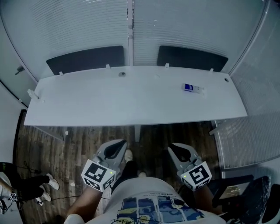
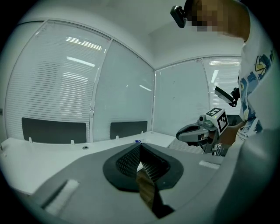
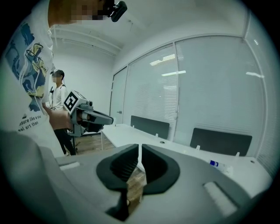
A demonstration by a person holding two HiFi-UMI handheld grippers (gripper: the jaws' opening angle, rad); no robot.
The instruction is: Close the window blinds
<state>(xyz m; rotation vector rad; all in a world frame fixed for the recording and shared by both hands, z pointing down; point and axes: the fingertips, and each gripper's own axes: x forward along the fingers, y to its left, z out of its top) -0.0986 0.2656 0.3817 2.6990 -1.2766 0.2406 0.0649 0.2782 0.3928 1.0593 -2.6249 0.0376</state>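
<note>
White desk (image 1: 109, 103) (bottle (image 1: 192, 88) on it), blinds (image 1: 74, 26) behind, left claw (image 1: 121, 143) and right claw (image 1: 175, 147) pressed together

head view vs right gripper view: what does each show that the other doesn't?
Head view only: the right gripper from outside with its marker cube, the wearer's shoes, a dark chair.
Right gripper view only: the head camera, and the right gripper's jaws together, nothing between.
Both: white desk, blue-labelled bottle, dark panels, blinds, left gripper, a bystander, legs only in the head view.
</note>
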